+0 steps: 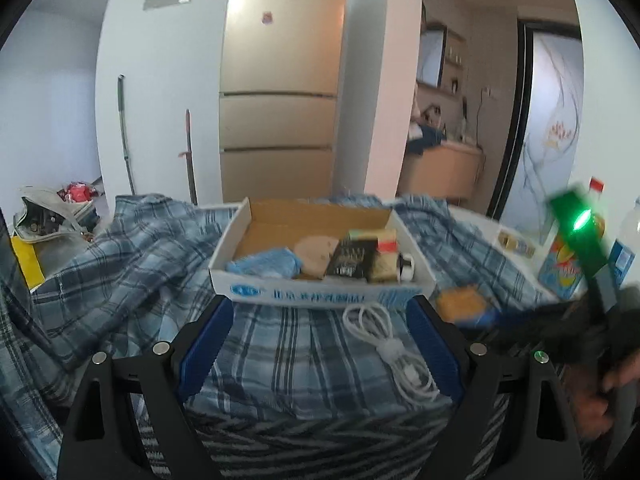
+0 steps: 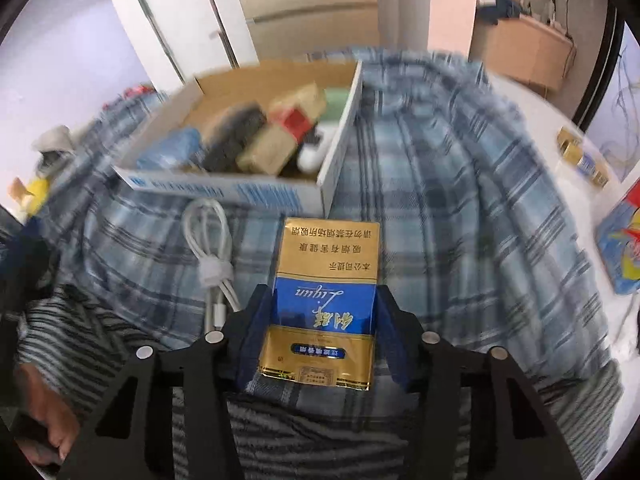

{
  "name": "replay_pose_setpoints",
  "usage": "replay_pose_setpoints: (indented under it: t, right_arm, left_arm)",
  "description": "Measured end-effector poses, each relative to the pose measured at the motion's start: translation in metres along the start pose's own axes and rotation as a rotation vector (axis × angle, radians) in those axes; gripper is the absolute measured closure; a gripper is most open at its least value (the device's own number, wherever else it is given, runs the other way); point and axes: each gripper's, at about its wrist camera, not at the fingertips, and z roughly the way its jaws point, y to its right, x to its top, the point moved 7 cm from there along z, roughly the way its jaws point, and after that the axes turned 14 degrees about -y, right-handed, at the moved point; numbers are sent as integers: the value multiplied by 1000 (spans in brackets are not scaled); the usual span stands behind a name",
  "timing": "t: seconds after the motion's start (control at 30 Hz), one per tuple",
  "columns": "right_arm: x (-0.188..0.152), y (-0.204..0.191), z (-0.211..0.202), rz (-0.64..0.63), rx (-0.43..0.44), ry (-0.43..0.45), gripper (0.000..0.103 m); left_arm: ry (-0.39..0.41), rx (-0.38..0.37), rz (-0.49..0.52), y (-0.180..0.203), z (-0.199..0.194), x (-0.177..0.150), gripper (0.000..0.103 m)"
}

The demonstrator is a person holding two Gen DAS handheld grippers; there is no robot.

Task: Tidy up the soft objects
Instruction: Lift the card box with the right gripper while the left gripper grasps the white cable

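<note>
A blue and gold cigarette pack (image 2: 326,300) lies on a blue plaid cloth (image 2: 440,200) just in front of the near right corner of a shallow cardboard box (image 2: 224,188), and the right gripper (image 2: 325,320) has it between its two blue pads, one flat against each long side, so it reads as pinched. The box is the landmark: inside it sit a pale blue soft bundle (image 1: 266,263), a dark pack (image 1: 352,258), a tan pack with a red band (image 1: 386,258) and a small white item, all crowded toward its near wall. Just in front of the box, left of the pack, lies a coiled white charging cable (image 1: 394,350). The left gripper (image 1: 320,344) hovers over the cloth in front of the box with its fingers spread wide and nothing between them. The step in hand looks like the pickup of the pack; the next move probably calls for lifting it clear of the cloth, carrying it over the box's near wall and letting go in the bare back part
</note>
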Motion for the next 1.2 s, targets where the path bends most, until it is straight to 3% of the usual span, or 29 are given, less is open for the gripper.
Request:
replay_pose_setpoints:
  t: [0.1, 0.2, 0.3, 0.33, 0.43, 0.53, 0.63, 0.8, 1.07, 1.2]
  right_arm:
    - [3, 7, -30, -29, -19, 129, 52]
    - [5, 10, -47, -92, -21, 240, 52]
    - [6, 10, -57, -150, -72, 398, 52]
    - [5, 10, -58, -155, -54, 415, 52]
    - [6, 15, -65, -127, -43, 446, 51]
    - [7, 21, -63, -100, -48, 446, 52]
    - [12, 32, -55, -53, -29, 405, 52]
    - [8, 44, -56, -16, -20, 403, 52]
    - [5, 37, -58, -41, -42, 418, 51]
    - [6, 37, -56, -43, -40, 406, 51]
  left_arm:
    - [-41, -11, 28, 7, 5, 0, 21]
    - [-63, -64, -8, 15, 7, 6, 21]
    - [-65, -55, -18, 22, 5, 16, 21]
    - [-66, -48, -17, 25, 5, 20, 21]
    - [-84, -40, -24, 34, 13, 27, 21]
    - [-129, -24, -9, 44, 30, 26, 30]
    - [-223, 6, -10, 48, 60, 17, 38]
    - [-375, -62, -59, 50, 96, 0, 49]
    - [-413, -98, -20, 59, 109, -15, 50]
    - [-418, -71, 17, 66, 111, -18, 65]
